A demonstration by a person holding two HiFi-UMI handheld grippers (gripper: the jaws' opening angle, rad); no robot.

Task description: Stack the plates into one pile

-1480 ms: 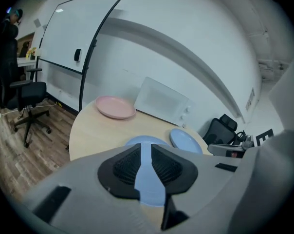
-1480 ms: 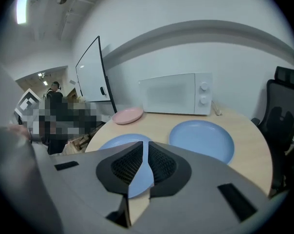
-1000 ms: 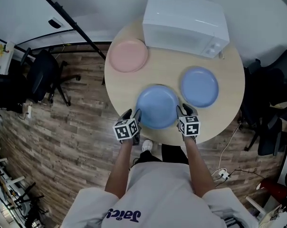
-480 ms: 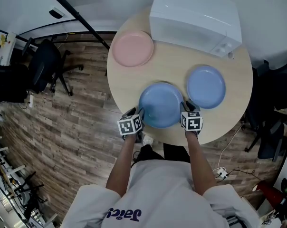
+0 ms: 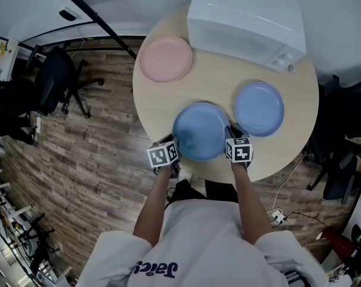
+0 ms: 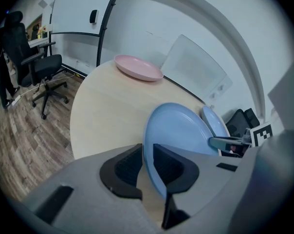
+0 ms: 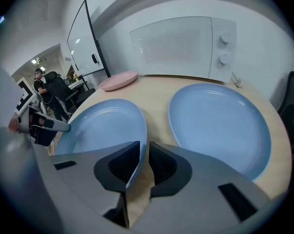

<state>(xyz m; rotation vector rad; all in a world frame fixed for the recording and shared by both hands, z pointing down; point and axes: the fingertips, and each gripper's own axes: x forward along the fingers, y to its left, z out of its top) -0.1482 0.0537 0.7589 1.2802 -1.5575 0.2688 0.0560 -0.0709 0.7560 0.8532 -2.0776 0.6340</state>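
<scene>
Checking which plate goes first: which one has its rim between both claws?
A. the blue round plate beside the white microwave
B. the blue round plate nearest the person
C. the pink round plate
B: the near blue round plate has opposite edges of its rim pinched in the left claw and the right claw, whose jaws have just been closing.

front blue plate (image 5: 199,130), right blue plate (image 5: 259,108), pink plate (image 5: 165,58) apart

My head camera is looking steeply down on the round table (image 5: 213,79) from well above. The cameras on my left gripper (image 6: 147,162) and right gripper (image 7: 143,162) are sitting low and close, facing across it; all three are sharing the near blue plate (image 5: 199,131).
</scene>
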